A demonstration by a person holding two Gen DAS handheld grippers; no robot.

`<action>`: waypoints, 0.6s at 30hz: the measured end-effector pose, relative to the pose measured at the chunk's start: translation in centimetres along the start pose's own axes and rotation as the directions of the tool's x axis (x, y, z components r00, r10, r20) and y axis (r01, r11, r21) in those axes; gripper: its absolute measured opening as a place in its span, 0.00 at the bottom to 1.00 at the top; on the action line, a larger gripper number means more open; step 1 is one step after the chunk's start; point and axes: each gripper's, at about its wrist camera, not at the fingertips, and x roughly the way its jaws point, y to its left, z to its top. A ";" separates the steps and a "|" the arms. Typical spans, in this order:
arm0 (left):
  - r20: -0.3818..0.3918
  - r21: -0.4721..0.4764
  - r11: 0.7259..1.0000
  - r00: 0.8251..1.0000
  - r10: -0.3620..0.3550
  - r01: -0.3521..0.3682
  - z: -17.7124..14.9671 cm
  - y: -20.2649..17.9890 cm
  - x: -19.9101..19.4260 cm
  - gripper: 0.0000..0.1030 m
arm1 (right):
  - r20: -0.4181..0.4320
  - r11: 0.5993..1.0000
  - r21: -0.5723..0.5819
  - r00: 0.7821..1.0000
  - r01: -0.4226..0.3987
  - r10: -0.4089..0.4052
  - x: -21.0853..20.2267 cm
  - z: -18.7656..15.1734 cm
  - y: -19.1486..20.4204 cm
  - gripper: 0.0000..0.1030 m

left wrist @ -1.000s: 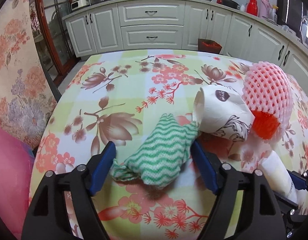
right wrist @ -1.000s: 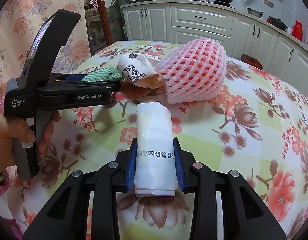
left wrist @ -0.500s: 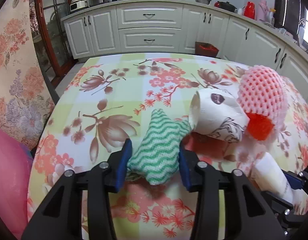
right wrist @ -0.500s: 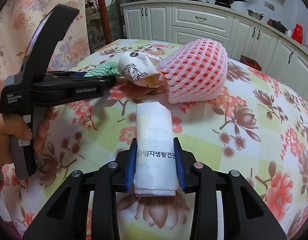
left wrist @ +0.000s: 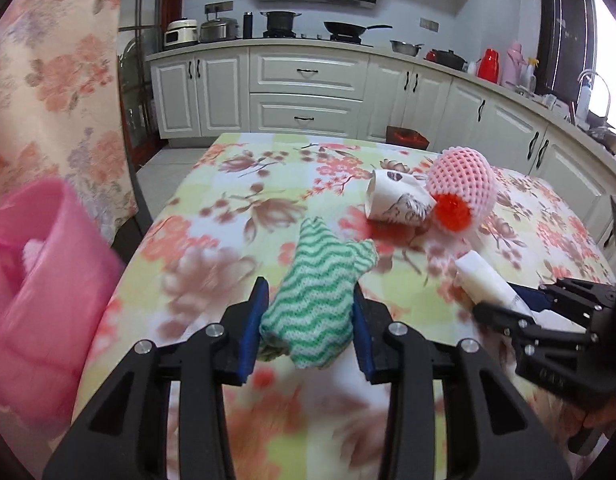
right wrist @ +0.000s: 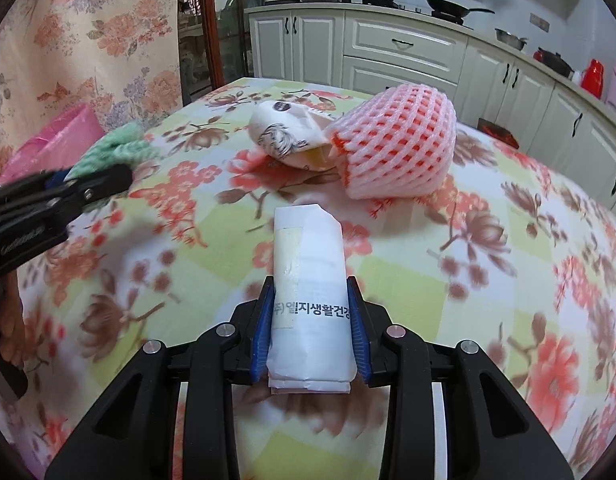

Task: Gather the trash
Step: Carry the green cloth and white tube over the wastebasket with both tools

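we see the surface (left wrist: 228, 208) under a floral cloth, white cabinets (left wrist: 308, 92) behind it. a pink bag (left wrist: 40, 280) sits off its left edge. on the surface lie a pink foam net (right wrist: 399, 140) and, touching it, a tipped paper cup (right wrist: 284, 136). our left tongs (left wrist: 308, 320) are clenched on a green-striped rag (left wrist: 319, 296), lifted clear of the surface and near the bag. our right tongs (right wrist: 311, 340) grip a white packet (right wrist: 308, 280) just in front of the net.
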 end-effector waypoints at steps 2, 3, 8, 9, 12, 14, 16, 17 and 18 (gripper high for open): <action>0.008 -0.003 1.000 1.000 0.001 -0.001 -0.9 0.3 -1.2 0.37 | 0.004 1.000 0.004 1.000 -0.008 0.008 -0.6 -0.5 0.5 0.33; 0.014 -0.004 1.000 1.000 -0.003 0.003 -1.4 0.3 -2.0 0.37 | 0.009 1.000 0.005 1.000 -0.015 0.015 -1.1 -0.8 0.9 0.33; 0.048 0.022 1.000 0.999 0.003 -0.004 -3.3 0.0 -4.6 0.37 | 0.045 0.998 0.039 0.997 -0.059 0.057 -3.2 -1.4 2.1 0.33; 0.052 0.022 1.000 0.999 0.003 -0.004 -3.8 0.0 -5.1 0.37 | 0.050 0.997 0.044 0.997 -0.066 0.063 -3.6 -1.5 2.3 0.33; 0.057 0.033 0.999 0.998 0.014 -0.016 -5.0 0.0 -6.1 0.37 | 0.069 0.995 0.043 0.994 -0.092 0.089 -4.7 -1.8 3.2 0.33; 0.059 0.023 1.000 0.998 0.015 -0.017 -5.7 0.4 -6.8 0.37 | 0.079 0.994 0.032 0.991 -0.109 0.106 -5.4 -2.1 4.1 0.33; 0.067 0.015 1.000 0.998 0.020 -0.021 -6.2 0.9 -7.3 0.37 | 0.083 0.993 0.020 0.990 -0.112 0.110 -5.7 -2.4 4.8 0.33; 0.075 0.010 1.000 0.997 0.028 -0.029 -6.5 1.2 -7.8 0.38 | 0.084 0.993 0.018 0.989 -0.121 0.119 -5.9 -2.5 5.2 0.33; 0.080 0.007 0.999 0.996 0.031 -0.032 -6.7 1.5 -8.1 0.38 | 0.086 0.991 0.019 0.988 -0.129 0.127 -6.0 -2.6 5.4 0.33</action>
